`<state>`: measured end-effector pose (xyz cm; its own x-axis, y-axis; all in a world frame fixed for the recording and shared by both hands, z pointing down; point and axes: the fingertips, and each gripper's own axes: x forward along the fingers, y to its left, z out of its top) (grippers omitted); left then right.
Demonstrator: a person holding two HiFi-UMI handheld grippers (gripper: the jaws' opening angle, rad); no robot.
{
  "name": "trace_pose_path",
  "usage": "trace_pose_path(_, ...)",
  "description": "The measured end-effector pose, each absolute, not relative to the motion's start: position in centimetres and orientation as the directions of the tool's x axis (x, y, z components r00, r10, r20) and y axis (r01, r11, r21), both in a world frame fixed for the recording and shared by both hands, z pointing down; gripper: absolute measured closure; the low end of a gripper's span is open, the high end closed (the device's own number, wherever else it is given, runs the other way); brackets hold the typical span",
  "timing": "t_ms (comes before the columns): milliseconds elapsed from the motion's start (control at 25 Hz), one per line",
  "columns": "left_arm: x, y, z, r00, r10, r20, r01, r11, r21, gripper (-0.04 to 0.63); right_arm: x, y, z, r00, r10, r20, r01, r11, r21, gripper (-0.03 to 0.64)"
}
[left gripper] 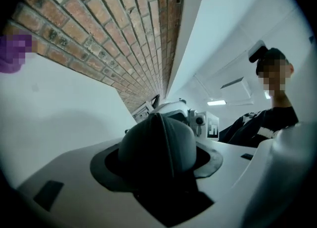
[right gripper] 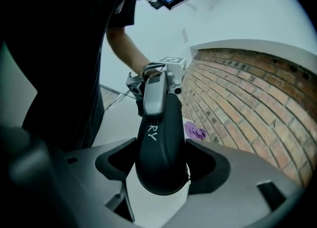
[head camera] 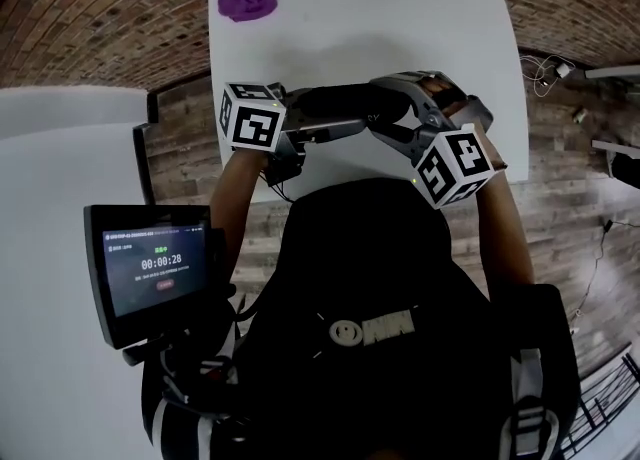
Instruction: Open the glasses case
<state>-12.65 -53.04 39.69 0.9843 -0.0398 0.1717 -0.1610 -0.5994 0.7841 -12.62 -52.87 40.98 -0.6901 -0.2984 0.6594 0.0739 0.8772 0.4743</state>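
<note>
Black glasses case (head camera: pixel 350 103) is hanging, in the head view, above the counter's (head camera: pixel 400 18) near edge, lifted so both ends are reachable. In the left gripper view, your left tongs (left gripper: pixel 158 160) are clamping one rounded end, anchoring it. In the right gripper view, your right tongs (right gripper: pixel 161 167) are standing wide apart around the other end, pressing nothing, probably readying a fresh bite.

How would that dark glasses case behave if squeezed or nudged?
The glasses case looks like a hard, rounded shell, so it probably stays stiff under squeezing. Its smooth, curved surface could slip between jaws. Set on the white table, it might rock rather than roll.
</note>
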Motion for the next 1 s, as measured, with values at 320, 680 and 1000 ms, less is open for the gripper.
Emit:
trace_pose_path(320, -14.5, -56.3, 34.2, 0.959, -0.281, -0.018, -0.207, -0.747, 0.632, 0.248, -11.0, -54.0, 38.1, -0.91, -0.198, 0.366, -0.272, 0.948, -0.164, 0.31)
trace_pose_path(680, -15.0, -57.9, 34.7, 0.909, -0.414, 0.048, -0.367, -0.74, 0.564, 0.249, -9.9, -55.1, 35.1, -0.969, -0.237, -0.074, -0.128, 0.733, -0.667, 0.31)
trace_pose_path(1000, -16.3, -60.4, 35.8, 0.825, -0.56, 0.075, -0.481, -0.627, 0.613, 0.522, -11.7, -55.0, 34.2, -0.951, -0.23, -0.209, 0.003, 0.667, -0.745, 0.31)
